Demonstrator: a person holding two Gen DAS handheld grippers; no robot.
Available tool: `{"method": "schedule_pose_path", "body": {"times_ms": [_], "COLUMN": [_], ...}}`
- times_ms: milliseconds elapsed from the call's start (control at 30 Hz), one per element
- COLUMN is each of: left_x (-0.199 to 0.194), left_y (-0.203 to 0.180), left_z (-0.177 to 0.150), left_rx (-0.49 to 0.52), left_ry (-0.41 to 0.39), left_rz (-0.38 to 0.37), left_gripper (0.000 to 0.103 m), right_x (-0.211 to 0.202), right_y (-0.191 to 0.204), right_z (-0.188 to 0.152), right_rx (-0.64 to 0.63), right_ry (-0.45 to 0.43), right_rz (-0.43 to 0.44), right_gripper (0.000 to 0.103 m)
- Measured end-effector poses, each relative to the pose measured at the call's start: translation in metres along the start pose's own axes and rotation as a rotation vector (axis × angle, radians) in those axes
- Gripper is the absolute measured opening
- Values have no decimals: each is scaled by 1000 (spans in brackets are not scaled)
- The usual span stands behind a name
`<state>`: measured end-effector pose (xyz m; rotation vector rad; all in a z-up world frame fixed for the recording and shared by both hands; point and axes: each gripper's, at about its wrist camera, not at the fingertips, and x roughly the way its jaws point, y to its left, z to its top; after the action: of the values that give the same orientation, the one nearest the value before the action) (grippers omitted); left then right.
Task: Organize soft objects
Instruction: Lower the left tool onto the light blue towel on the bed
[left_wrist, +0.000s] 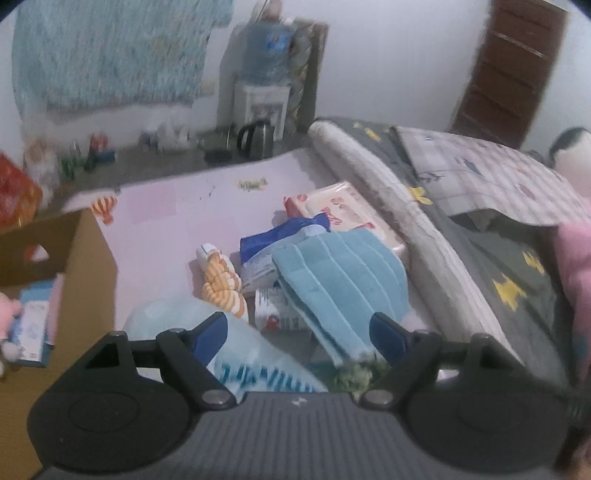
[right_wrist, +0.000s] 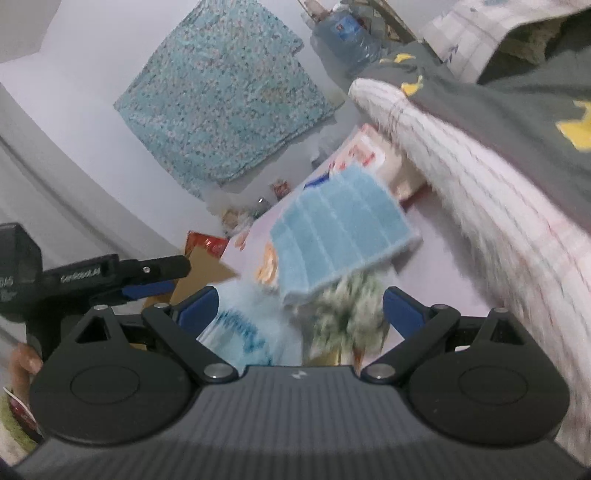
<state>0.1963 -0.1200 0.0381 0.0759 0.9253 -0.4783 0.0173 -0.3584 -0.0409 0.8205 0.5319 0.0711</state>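
Note:
A folded blue towel (left_wrist: 340, 280) lies on the pink mat (left_wrist: 166, 221), on top of small packets. An orange-striped soft piece (left_wrist: 221, 284) and a pale blue plastic pack (left_wrist: 240, 354) lie beside it. My left gripper (left_wrist: 297, 328) hovers open above the pack and the towel's near end, touching neither. In the right wrist view the towel (right_wrist: 340, 229) lies ahead, with a green-white fuzzy thing (right_wrist: 347, 314) and the blue pack (right_wrist: 240, 332) below my open right gripper (right_wrist: 299, 310). The left gripper (right_wrist: 162, 280) shows at the left.
An open cardboard box (left_wrist: 74, 258) with packs and a pink plush stands at the left. A wipes pack (left_wrist: 343, 210) lies against the mattress edge (left_wrist: 388, 192), which has a grey blanket (left_wrist: 498, 266) on it. A kettle (left_wrist: 258, 138) and a water dispenser (left_wrist: 262, 74) stand at the back wall.

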Motion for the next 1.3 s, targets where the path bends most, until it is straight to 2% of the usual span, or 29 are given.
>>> {"method": "schedule_pose_path", "body": {"times_ms": [100,233,300,333,467,567,600,767,833,967,1000,1067,1200,1233,1300], "left_x": [32,64,76,82,107,123,127,140,139,137,138,140,152,155,158], "left_y": [10,6,0,-3,-13,-19,-19,-18,-19,-20,-20,-20,-21,-21,-20], "left_z": [22,46,55,60,72,75,75,73,73,78,79,82,85,86,86], "left_rx": [-54,-6,39,57,113,158,165,163,169,172,171,175,183,176,155], "left_ry": [71,102,96,95,118,147,162,221,218,206,201,198,244,257,276], "left_rz": [-12,17,32,36,32,32,28,-8,-14,-10,-5,13,6,-3,-28], "left_gripper": [85,85,85,85,84,77,75,54,51,55,58,75,76,74,64], "right_x": [20,47,61,68,88,100,103,113,115,114,114,115,117,117,118], "right_y": [2,11,19,22,30,30,30,23,21,19,19,17,15,14,13], "right_z": [15,24,25,26,26,27,26,22,22,22,21,19,16,16,17], "right_rx": [-48,-112,-173,-200,-239,-244,-242,-223,-217,-203,-203,-200,-186,-180,-168], "right_ry": [-11,2,2,8,32,49,55,81,85,82,82,87,101,102,100], "right_rz": [-39,-28,-46,-52,-30,-21,-21,-27,-24,-16,-17,-19,-16,-15,-10], "right_gripper": [97,92,84,77,57,51,50,48,48,48,48,48,48,48,49]}}
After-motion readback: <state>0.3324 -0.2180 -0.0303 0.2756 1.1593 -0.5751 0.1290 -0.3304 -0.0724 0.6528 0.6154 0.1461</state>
